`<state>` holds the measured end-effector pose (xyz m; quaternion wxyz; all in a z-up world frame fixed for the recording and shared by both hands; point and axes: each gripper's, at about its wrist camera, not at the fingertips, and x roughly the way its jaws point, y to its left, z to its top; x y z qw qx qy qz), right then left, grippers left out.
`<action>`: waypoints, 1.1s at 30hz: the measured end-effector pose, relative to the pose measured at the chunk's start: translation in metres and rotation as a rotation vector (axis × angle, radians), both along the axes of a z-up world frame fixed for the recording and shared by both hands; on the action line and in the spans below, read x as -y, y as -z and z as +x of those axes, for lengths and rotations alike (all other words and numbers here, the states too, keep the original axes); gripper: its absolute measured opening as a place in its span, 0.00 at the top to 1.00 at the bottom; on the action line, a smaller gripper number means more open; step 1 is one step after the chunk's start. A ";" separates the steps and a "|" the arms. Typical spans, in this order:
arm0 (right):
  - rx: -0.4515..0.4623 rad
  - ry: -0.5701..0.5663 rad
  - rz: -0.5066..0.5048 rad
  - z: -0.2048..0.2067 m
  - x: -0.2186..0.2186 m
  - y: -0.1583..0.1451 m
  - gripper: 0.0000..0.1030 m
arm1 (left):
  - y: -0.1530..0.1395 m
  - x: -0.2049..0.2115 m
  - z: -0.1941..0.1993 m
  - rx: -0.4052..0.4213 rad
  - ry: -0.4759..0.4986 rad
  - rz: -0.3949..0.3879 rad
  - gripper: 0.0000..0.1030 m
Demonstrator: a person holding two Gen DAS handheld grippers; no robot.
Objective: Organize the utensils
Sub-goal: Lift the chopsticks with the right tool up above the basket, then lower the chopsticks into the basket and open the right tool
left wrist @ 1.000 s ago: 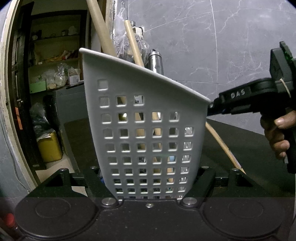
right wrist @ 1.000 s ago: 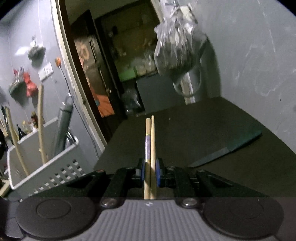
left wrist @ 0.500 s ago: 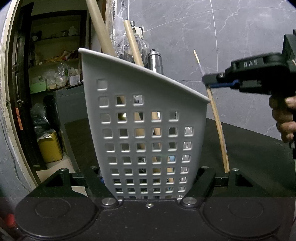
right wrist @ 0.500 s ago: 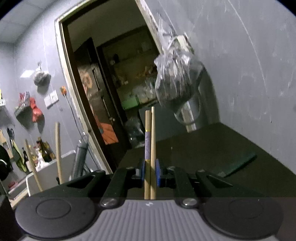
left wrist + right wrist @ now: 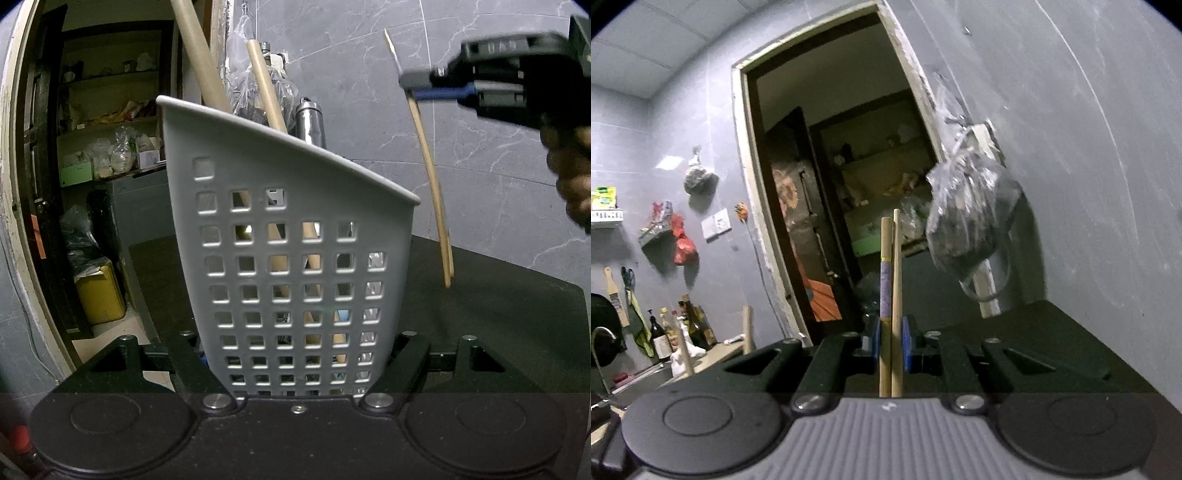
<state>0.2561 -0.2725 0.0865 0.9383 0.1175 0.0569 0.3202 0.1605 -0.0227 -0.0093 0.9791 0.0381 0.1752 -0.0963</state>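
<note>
Jaws clenched: left gripper clamps the basket; right gripper pinches chopsticks to its right.

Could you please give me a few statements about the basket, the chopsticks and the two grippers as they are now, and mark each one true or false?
1. The left gripper is clamped on the grey perforated basket. True.
2. The right gripper is empty. False: its blue pads pinch a pair of wooden chopsticks.
3. The chopsticks are already inside the basket. False: in the left wrist view they hang in the air to the right of it, clear of the black table.
4. Wooden handles stick up out of the basket. True.
5. The basket lies on its side. False: it stands upright.
</note>
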 end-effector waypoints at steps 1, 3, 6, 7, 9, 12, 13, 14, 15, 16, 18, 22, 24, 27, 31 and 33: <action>0.014 -0.003 -0.002 -0.002 -0.001 -0.004 0.87 | 0.000 0.000 0.000 0.000 0.000 0.000 0.26; 0.045 -0.015 -0.005 -0.007 -0.004 -0.014 0.87 | 0.000 0.000 0.000 0.000 0.000 0.000 0.26; 0.070 -0.050 -0.005 -0.011 -0.007 -0.027 0.87 | 0.000 0.000 0.000 0.000 0.000 0.001 0.26; 0.074 -0.065 0.002 -0.012 -0.008 -0.031 0.87 | 0.000 0.000 0.000 0.000 0.000 0.000 0.26; 0.092 -0.093 0.019 -0.015 -0.010 -0.040 0.87 | 0.000 0.000 0.000 0.000 0.000 0.001 0.26; 0.126 -0.132 0.038 -0.019 -0.017 -0.053 0.87 | 0.000 0.001 -0.001 0.000 0.000 0.001 0.26; 0.138 -0.144 0.043 -0.019 -0.019 -0.057 0.87 | 0.000 0.001 -0.001 0.000 0.000 0.002 0.26; 0.150 -0.161 0.047 -0.021 -0.023 -0.061 0.87 | 0.000 0.001 -0.001 0.000 -0.001 0.002 0.26; 0.160 -0.178 0.050 -0.021 -0.027 -0.065 0.87 | 0.000 0.001 -0.001 0.000 -0.001 0.003 0.26; 0.169 -0.192 0.052 -0.022 -0.031 -0.068 0.87 | 0.000 0.002 -0.001 0.000 -0.001 0.004 0.26; 0.189 -0.220 0.056 -0.024 -0.039 -0.073 0.87 | 0.000 0.002 -0.001 0.000 -0.002 0.004 0.26; 0.196 -0.268 0.066 -0.023 -0.055 -0.077 0.87 | 0.000 0.002 -0.001 0.000 -0.001 0.004 0.26; 0.192 -0.286 0.068 -0.023 -0.061 -0.075 0.87 | 0.000 0.002 -0.001 -0.001 -0.002 0.004 0.26; 0.171 -0.305 0.070 -0.019 -0.068 -0.070 0.87 | -0.001 0.003 -0.002 0.000 -0.002 0.005 0.26; 0.133 -0.321 0.054 -0.015 -0.077 -0.057 0.87 | -0.001 0.003 -0.001 0.000 -0.002 0.005 0.26; 0.113 -0.323 0.040 -0.014 -0.080 -0.050 0.87 | -0.001 0.003 -0.001 0.000 -0.002 0.005 0.26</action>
